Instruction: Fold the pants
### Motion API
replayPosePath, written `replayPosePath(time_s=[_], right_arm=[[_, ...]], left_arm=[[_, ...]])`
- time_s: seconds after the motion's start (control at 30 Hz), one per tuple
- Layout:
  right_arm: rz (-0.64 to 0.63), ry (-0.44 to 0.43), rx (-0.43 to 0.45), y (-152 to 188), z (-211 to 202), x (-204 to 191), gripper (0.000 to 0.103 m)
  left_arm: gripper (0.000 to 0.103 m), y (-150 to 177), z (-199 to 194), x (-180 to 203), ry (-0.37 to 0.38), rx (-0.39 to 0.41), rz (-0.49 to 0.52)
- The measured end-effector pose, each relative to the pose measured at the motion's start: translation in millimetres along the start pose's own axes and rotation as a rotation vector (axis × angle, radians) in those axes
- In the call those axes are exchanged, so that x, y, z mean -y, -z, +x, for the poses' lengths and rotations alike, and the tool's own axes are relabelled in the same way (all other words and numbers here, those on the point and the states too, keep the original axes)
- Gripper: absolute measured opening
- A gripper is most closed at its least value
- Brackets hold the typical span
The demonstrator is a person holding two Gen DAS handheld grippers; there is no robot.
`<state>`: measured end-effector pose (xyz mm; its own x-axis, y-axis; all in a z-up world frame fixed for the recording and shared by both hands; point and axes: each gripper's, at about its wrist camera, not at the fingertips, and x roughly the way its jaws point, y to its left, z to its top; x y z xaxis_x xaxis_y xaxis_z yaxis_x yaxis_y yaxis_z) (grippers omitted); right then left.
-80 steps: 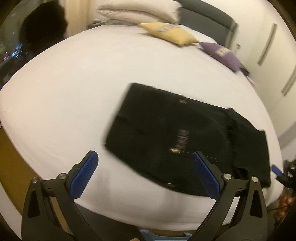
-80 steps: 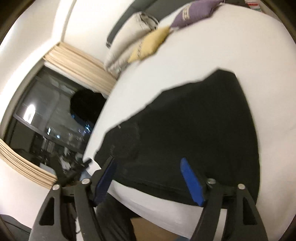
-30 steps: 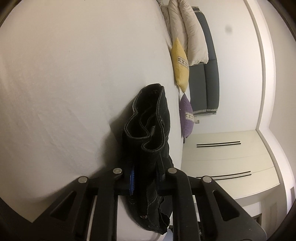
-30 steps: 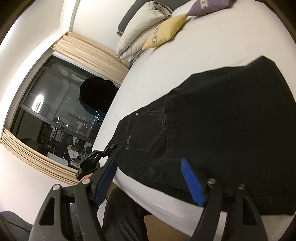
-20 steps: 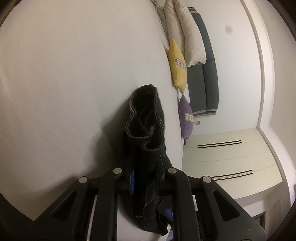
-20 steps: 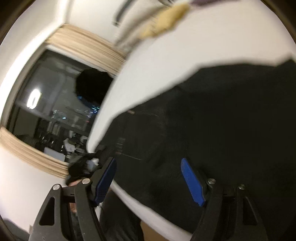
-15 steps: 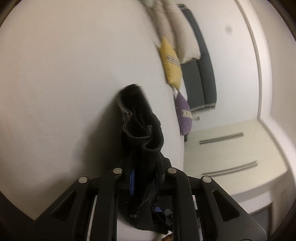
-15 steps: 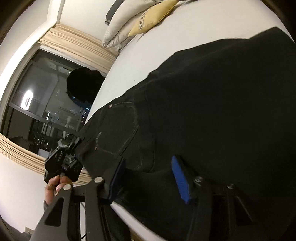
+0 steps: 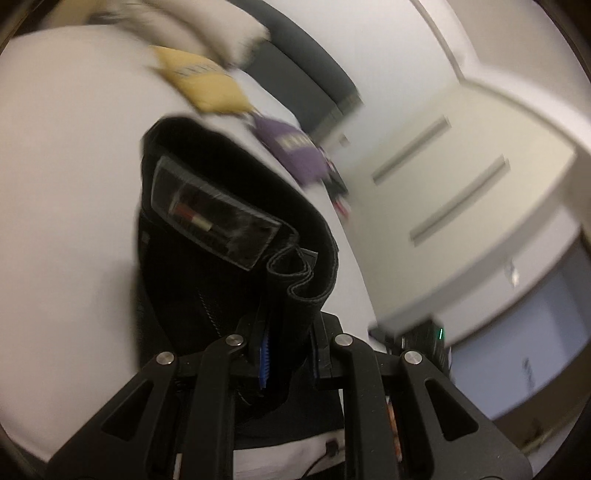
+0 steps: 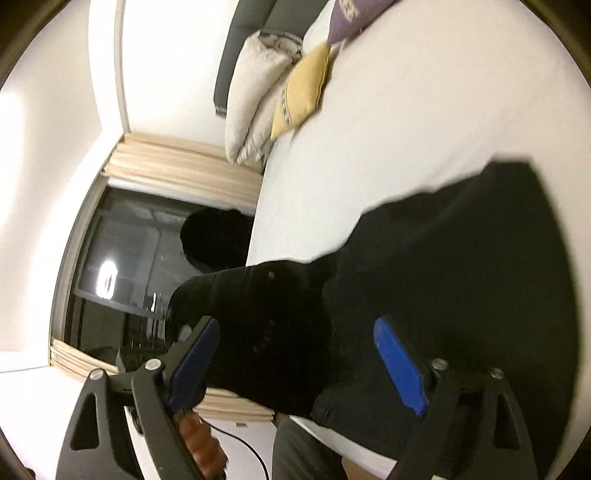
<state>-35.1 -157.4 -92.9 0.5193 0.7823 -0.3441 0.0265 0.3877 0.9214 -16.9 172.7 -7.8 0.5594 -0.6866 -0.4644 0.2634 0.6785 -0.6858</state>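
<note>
One pair of black pants (image 9: 229, 236) lay on the white bed (image 9: 66, 192), with its waistband end lifted off the sheet. A grey patch label (image 9: 210, 218) was sewn on the waistband; its print was too blurred to read. The left gripper (image 9: 286, 350) was clamped on a bunched fold of the waistband, its blue pads almost hidden in the cloth.

In the right wrist view the pants (image 10: 443, 277) spread flat across the near part of the bed (image 10: 443, 110). The right gripper (image 10: 295, 362) hovered over them, its jaws opening, and neither blue pad pressed on the fabric.

Two small cushions sat near the headboard: one yellow cushion (image 10: 303, 88) and one purple cushion (image 10: 351, 14), each with a patterned band that could not be read. Beside them stood two pale pillows (image 10: 258, 92).
</note>
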Motion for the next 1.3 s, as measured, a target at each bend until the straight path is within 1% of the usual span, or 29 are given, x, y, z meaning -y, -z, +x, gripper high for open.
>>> replayPosePath(time_s=[0.1,0.17,0.2,0.3,0.37,0.43,0.47,0.53,0.6,0.63,0.67,0.7,0.73,0.77,0.8,0.83,0.87,0.9,0.93,1.0,1.03,1.17,1.2,1.3], right_arm=[[0.018,-0.012,0.009,-11.4,-23.2,8.8,0.089],[0.044,-0.039,-0.003,-16.2,-34.5,17.0,0.093],[0.049,-0.037,-0.018,-18.2,-35.2,20.3,0.096],[0.056,0.017,-0.067,-20.8,-30.0,28.1,0.096],[0.045,0.053,-0.091,-22.3,-21.6,27.1,0.096],[0.019,0.071,-0.112,-25.3,-14.6,25.0,0.096],[0.010,0.072,-0.122,-26.0,-11.5,22.1,0.096],[-0.018,0.072,-0.146,-27.1,-2.9,16.0,0.096],[-0.059,0.102,-0.188,-29.3,10.5,10.1,0.096],[-0.073,0.139,-0.209,-30.9,16.6,8.7,0.094],[-0.080,0.152,-0.220,-34.4,17.0,10.0,0.091],[-0.094,0.167,-0.236,-36.1,21.3,8.4,0.083],[-0.113,0.193,-0.252,-37.6,24.6,7.0,0.076],[-0.126,0.214,-0.258,-38.9,24.2,7.4,0.073],[-0.147,0.238,-0.265,-39.9,23.9,6.6,0.062],[-0.168,0.249,-0.267,-40.7,21.6,6.2,0.047],[-0.182,0.263,-0.265,-40.8,18.0,6.2,0.040],[-0.192,0.277,-0.258,-40.7,13.9,7.3,0.029],[-0.189,0.285,-0.250,-41.0,7.9,10.2,0.024],[-0.198,0.294,-0.236,-44.2,2.9,9.8,0.019],[-0.215,0.304,-0.226,-43.3,-2.8,9.3,0.019],[-0.230,0.301,-0.191,-44.3,-22.2,10.1,0.018],[-0.225,0.300,-0.185,-45.8,-27.7,12.8,0.018],[-0.204,0.310,-0.178,-50.3,-33.2,21.6,0.018]], left_arm=[[0.014,17.3,39.2,22.2,0.010,-0.087,0.059],[0.014,36.3,59.4,23.9,-0.002,-0.134,0.080],[0.014,48.0,72.4,24.8,-0.012,-0.166,0.095],[0.014,75.1,93.2,30.2,-0.057,-0.231,0.176],[0.014,86.3,99.6,31.7,-0.078,-0.256,0.219],[0.014,101.5,99.0,33.5,-0.101,-0.274,0.256],[0.014,109.1,93.4,33.5,-0.106,-0.276,0.263],[0.014,114.4,86.9,31.4,-0.113,-0.275,0.279],[0.014,123.2,85.6,40.0,-0.128,-0.269,0.317],[0.014,130.3,84.1,46.5,-0.141,-0.268,0.345],[0.014,134.4,83.7,48.9,-0.151,-0.267,0.365],[0.014,146.1,83.4,55.5,-0.163,-0.266,0.393],[0.014,150.4,85.4,60.1,-0.173,-0.266,0.412],[0.014,155.7,84.1,61.6,-0.185,-0.264,0.435],[0.014,157.5,92.7,71.6,-0.193,-0.262,0.453],[0.014,160.0,95.2,74.5,-0.197,-0.260,0.463],[0.014,162.9,94.8,77.2,-0.201,-0.259,0.471],[0.014,166.1,96.1,80.3,-0.201,-0.262,0.481],[0.014,162.4,97.5,80.6,-0.199,-0.263,0.489],[0.014,161.2,106.6,91.6,-0.206,-0.264,0.525],[0.014,162.9,107.3,95.8,-0.210,-0.264,0.541],[0.014,166.4,116.7,114.6,-0.192,-0.272,0.564],[0.014,163.1,122.7,112.4,-0.187,-0.277,0.571],[0.014,170.9,138.0,120.1,-0.195,-0.307,0.590]])
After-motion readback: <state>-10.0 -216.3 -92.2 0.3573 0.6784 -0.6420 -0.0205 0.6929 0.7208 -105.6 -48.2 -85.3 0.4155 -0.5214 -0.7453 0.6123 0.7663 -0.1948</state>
